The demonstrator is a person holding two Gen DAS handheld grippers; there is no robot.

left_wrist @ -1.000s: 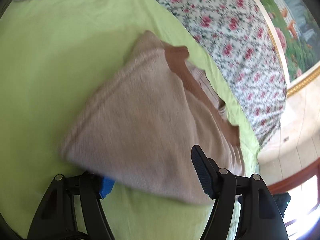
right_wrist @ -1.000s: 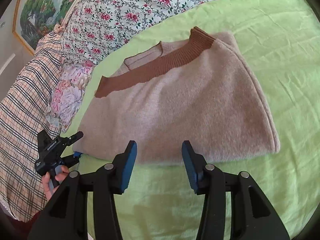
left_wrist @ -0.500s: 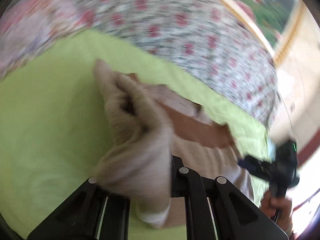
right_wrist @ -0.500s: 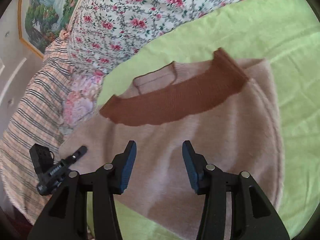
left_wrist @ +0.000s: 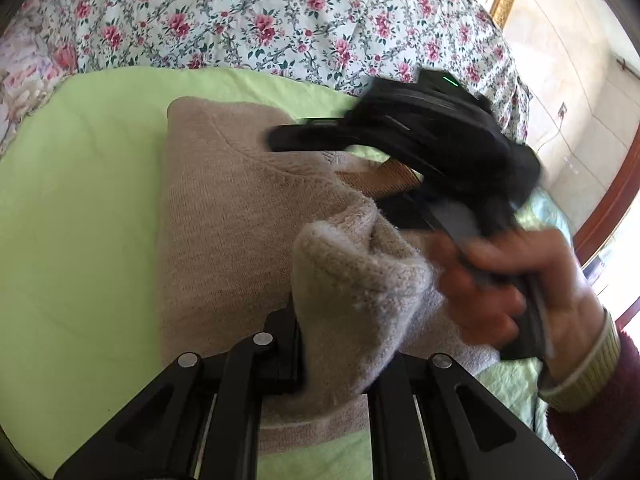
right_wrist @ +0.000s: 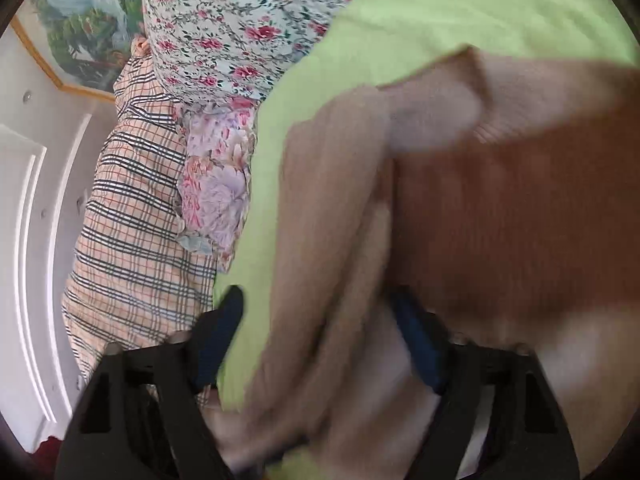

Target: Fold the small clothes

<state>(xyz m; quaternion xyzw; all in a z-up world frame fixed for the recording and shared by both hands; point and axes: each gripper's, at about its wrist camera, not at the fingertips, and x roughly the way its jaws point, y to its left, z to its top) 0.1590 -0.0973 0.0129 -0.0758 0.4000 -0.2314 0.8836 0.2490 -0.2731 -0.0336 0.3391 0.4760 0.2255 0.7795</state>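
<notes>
A beige knit sweater (left_wrist: 224, 216) with a brown ribbed band (left_wrist: 380, 178) lies folded on the green sheet (left_wrist: 80, 200). My left gripper (left_wrist: 340, 344) is shut on a bunched fold of the sweater and holds it up. The right gripper (left_wrist: 400, 140) shows in the left wrist view, over the sweater's far side, held by a hand (left_wrist: 512, 280). In the blurred right wrist view my right gripper (right_wrist: 320, 340) is open, with beige sweater cloth (right_wrist: 340, 220) lying between its jaws and the brown band (right_wrist: 520, 220) to the right.
A floral quilt (left_wrist: 280, 20) lies along the far side of the sheet. A plaid cloth (right_wrist: 132, 220) and a pink flowered cloth (right_wrist: 216, 184) lie at the bed's left end. A white door (right_wrist: 32, 240) and a framed painting (right_wrist: 80, 32) stand beyond.
My left gripper has shut on the sweater's edge, lifted it and carried it over towards the brown band. My right gripper has moved in low until the cloth lies between its open jaws.
</notes>
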